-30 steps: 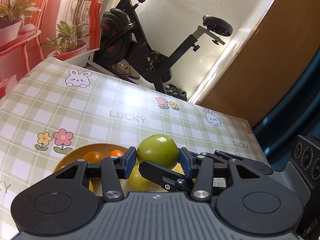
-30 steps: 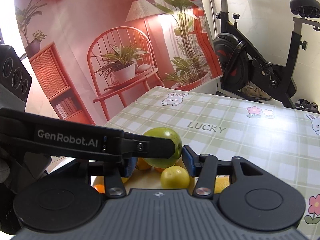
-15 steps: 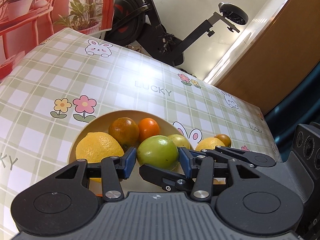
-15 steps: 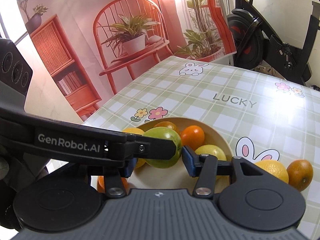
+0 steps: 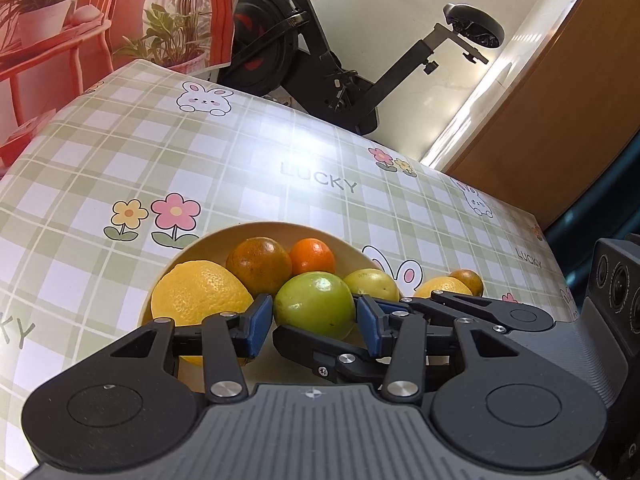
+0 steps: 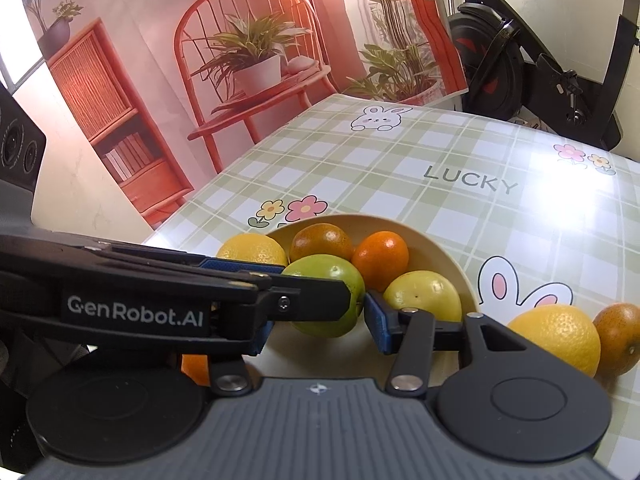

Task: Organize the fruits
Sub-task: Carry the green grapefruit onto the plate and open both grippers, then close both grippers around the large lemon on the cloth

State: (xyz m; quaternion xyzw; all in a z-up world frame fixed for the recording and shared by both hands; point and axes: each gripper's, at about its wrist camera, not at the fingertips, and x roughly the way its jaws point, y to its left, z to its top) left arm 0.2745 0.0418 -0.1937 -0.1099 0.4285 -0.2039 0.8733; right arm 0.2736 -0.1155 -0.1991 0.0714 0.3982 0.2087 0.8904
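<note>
I hold the green fruit (image 5: 315,305) low over the bowl (image 6: 448,258) with both grippers, left gripper (image 5: 314,324) and right gripper (image 6: 316,312) each clamped on it from crossing directions, so it settles among the citrus rather than rolling out.

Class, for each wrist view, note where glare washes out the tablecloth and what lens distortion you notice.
Left wrist view: glare whitens the tablecloth left of the "LUCKY" print, and the table's edges bow outward, fisheye-style. Right wrist view: glare bleaches the checks at the right of the tablecloth; the backdrop's red chair leans and curves.
</note>
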